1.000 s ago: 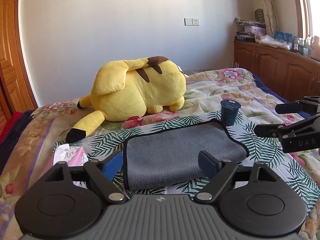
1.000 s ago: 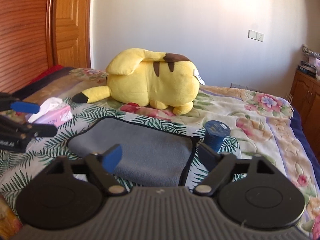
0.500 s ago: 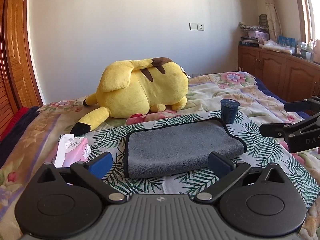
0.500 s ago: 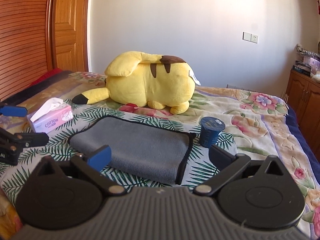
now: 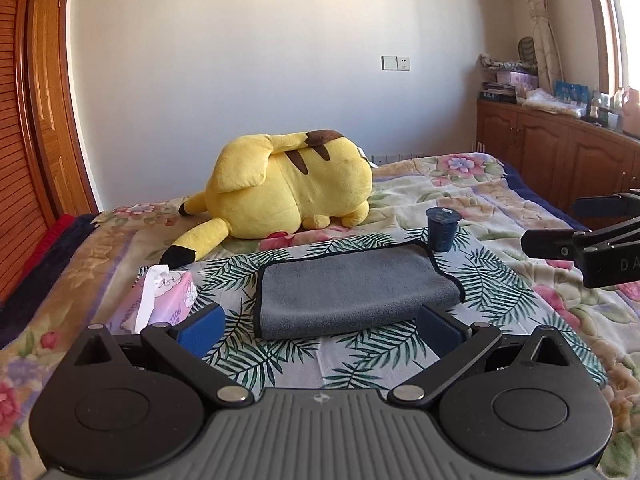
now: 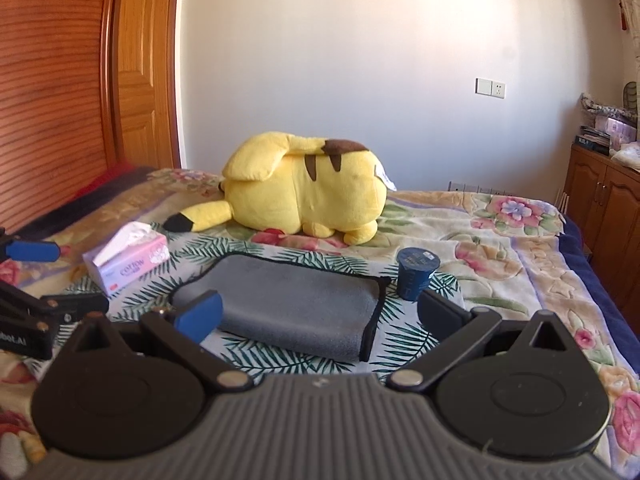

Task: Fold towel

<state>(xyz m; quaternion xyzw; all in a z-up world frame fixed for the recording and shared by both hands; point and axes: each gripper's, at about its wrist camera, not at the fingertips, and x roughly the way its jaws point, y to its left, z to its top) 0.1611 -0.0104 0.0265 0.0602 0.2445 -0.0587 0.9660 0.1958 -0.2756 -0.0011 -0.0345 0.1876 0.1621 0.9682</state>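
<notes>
On bed (image 5: 460,196), folded towel (image 5: 348,288)

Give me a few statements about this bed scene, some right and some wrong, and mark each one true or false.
1. The grey towel lies folded on the bedspread. True.
2. The left claw is clamped on the towel. False: its fingers stand apart and hold nothing.
3. The dark blue cup stands upright beside the towel's corner. True.
4. The yellow plush toy sits on top of the towel. False: it lies behind the towel, apart from it.
5. The right claw is open. True.
</notes>
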